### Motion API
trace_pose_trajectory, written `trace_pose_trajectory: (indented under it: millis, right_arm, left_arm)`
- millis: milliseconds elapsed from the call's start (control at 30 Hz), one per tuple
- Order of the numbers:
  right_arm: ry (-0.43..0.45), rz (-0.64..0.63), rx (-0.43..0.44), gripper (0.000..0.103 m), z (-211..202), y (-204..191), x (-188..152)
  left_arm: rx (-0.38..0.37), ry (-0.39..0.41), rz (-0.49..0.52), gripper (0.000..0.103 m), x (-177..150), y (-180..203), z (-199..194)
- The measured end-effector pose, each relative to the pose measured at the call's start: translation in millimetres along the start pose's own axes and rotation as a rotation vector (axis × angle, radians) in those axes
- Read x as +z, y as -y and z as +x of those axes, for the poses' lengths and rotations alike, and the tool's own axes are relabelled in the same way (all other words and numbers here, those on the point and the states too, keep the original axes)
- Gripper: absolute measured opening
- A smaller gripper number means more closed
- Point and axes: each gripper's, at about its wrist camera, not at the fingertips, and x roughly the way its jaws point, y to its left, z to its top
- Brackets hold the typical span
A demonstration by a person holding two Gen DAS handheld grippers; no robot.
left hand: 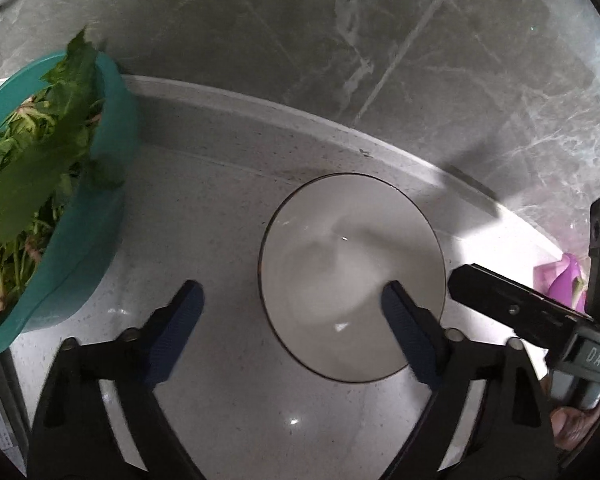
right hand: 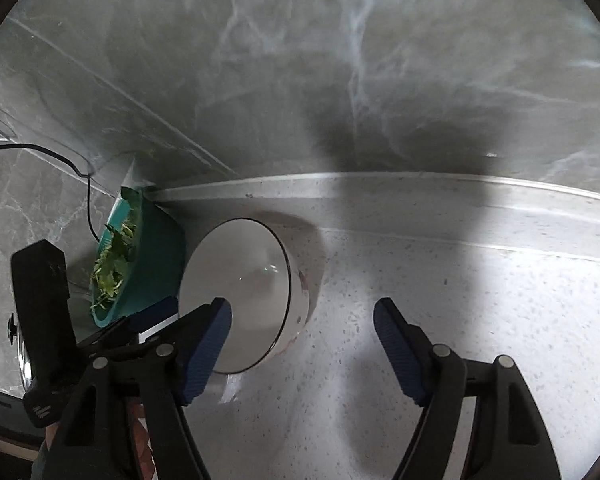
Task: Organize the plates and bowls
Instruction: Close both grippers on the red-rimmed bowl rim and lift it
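Note:
A white bowl with a thin dark rim stands upright and empty on the speckled counter, close to the back lip. My left gripper is open and straddles the bowl's left rim, with its right pad over the inside and its left pad on the counter side. In the right wrist view the same bowl sits left of centre. My right gripper is open across its right wall, left pad over the bowl's mouth. No pad visibly presses on the bowl.
A teal basin full of green leaves stands just left of the bowl, also seen as the teal basin. Grey marble wall tiles rise behind the counter lip. A purple object lies at the far right. A black cable hangs on the wall.

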Motion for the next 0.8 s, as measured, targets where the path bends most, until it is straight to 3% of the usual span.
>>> trace_pose_trajectory:
  millis: [33,100,400,667,800]
  right_arm:
    - [-0.005,-0.003,-0.002,0.076,4,0,0]
    - [-0.017,-0.003,-0.008,0.073,11,1,2]
    - [-0.067,0.01,-0.021,0.058,30,6,6]
    - [-0.111,-0.002,-0.006,0.023,49,0,6]
    - [-0.11,-0.027,-0.037,0.021,49,-6,6]
  left_arm:
    - [0.003,-0.004,0.003,0.068,2,0,3]
    - [0.008,-0.014,-0.002,0.055,5,-3,9]
    - [-0.005,-0.067,-0.012,0.013,2,-16,36]
    - [-0.022,-0.065,-0.005,0.012,7,-22,44]
    - [-0.015,-0.057,0.01,0.011,1,-16,39]
